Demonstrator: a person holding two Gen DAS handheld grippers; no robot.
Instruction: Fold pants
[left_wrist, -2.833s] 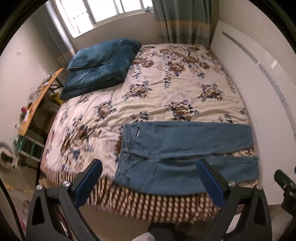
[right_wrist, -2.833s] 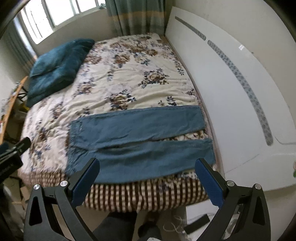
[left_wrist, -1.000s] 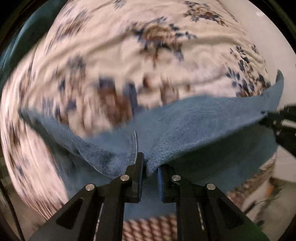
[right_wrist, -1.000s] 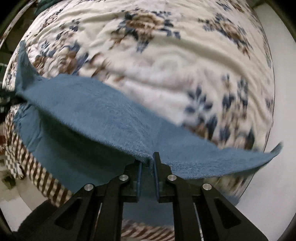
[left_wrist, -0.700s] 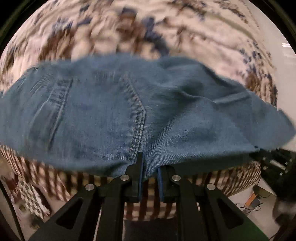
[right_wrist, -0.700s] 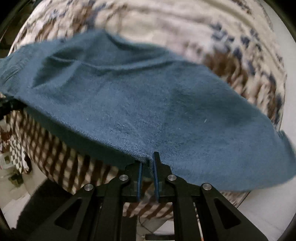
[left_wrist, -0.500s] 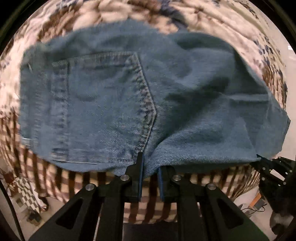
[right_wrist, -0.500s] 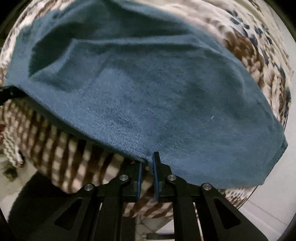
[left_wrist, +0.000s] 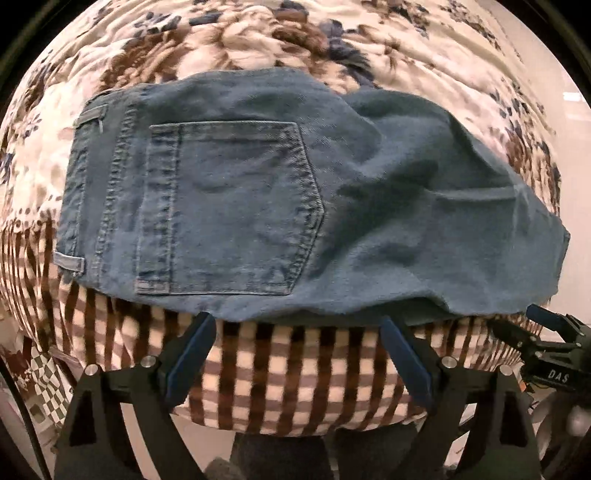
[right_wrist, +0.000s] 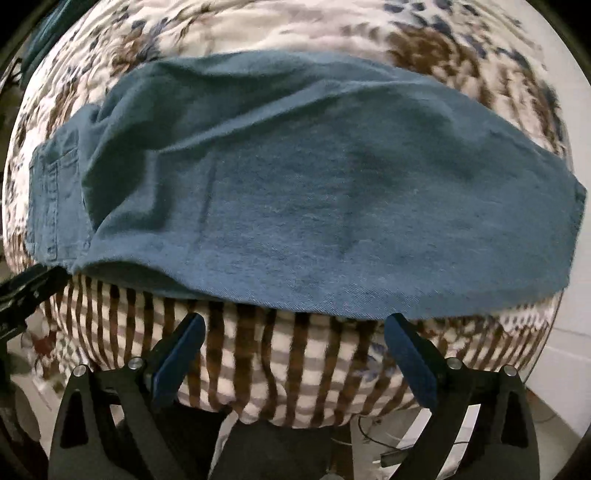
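Pants (left_wrist: 332, 206): blue denim, matt, twill weave coarse, raised stitching along back pocket (left_wrist: 229, 206) seams. Bed cover (left_wrist: 258, 48): soft fleecy cloth, floral print on top, brown-and-cream checks over the edge, matt. Left claw (left_wrist: 297, 354) and right claw (right_wrist: 293, 350): matt black plastic frames, blue rubbery pads (left_wrist: 190, 360), small shiny metal screws.

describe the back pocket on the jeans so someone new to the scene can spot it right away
Start at the bed, with its floral top and brown-striped front edge. The blue jeans lie along that edge, one leg folded over the other. The pocket is the stitched five-sided patch at their left, waistband end, the only outlined shape on otherwise plain denim.
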